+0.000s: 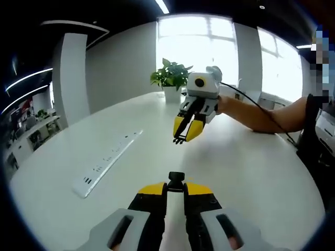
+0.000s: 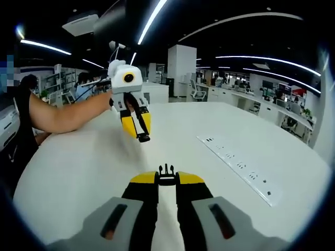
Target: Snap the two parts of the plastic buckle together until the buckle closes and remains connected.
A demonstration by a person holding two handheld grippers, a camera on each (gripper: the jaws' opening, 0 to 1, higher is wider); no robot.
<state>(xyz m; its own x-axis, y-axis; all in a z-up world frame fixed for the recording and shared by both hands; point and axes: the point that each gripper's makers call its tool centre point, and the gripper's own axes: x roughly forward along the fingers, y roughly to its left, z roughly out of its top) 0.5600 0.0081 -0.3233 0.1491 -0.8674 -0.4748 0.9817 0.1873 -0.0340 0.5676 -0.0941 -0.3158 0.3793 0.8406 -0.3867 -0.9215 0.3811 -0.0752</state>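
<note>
Each hand-held gripper is clamped on a buckle half: your left (image 1: 176,184) grips the socket (image 1: 176,178), your right (image 2: 167,178) the pronged piece (image 2: 166,170). Both are light, stiff and slippery; hold their rear ends.

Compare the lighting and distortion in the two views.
Left gripper view: the windows are blown out white behind the plant and the table edge bows. Right gripper view: dim office, bright ceiling strips, power strip curved by the fisheye.

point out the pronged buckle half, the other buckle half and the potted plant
pronged buckle half (image 2: 166,174), right gripper view, on its black prongs above the yellow tips.
other buckle half (image 1: 176,181), left gripper view, on its black body between the tips.
potted plant (image 1: 170,76), left gripper view, on its green leaves.
</note>
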